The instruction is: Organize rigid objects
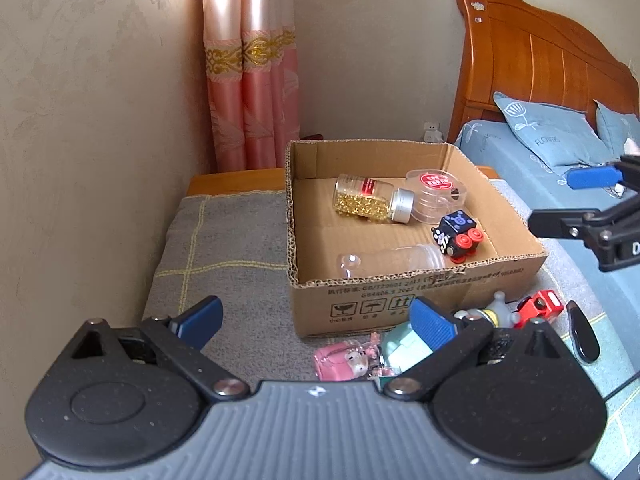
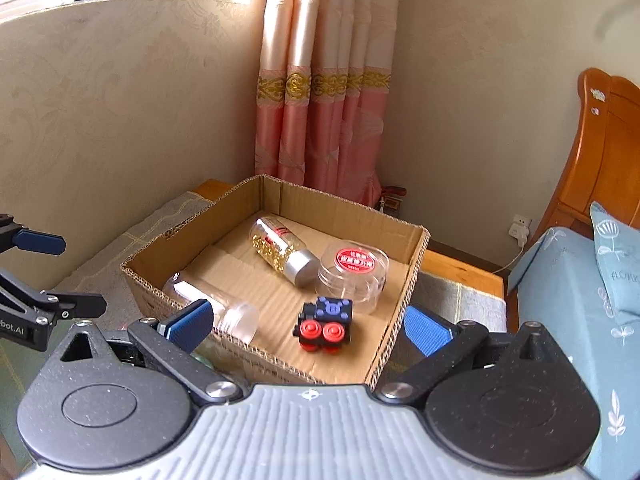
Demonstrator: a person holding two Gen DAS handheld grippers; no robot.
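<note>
An open cardboard box (image 1: 400,300) (image 2: 412,280) sits on a grey cloth. Inside lie a jar of gold beads (image 1: 370,199) (image 2: 282,250), a round clear container with a red label (image 1: 438,192) (image 2: 354,276), a clear empty bottle (image 1: 392,260) (image 2: 224,304) and a black toy block with red wheels (image 1: 460,234) (image 2: 324,322). In front of the box lie a pink toy (image 1: 344,360), a mint block (image 1: 404,350), a grey figure (image 1: 494,312) and a red toy (image 1: 540,306). My left gripper (image 1: 316,322) is open and empty above them. My right gripper (image 2: 308,326) is open and empty over the box's near edge.
A black oval object (image 1: 584,338) lies on the cloth at right. A bed with blue bedding (image 1: 532,168) and a wooden headboard (image 1: 540,52) stands to the right. A wall and pink curtain (image 1: 252,92) are behind. The right gripper shows in the left wrist view (image 1: 588,204).
</note>
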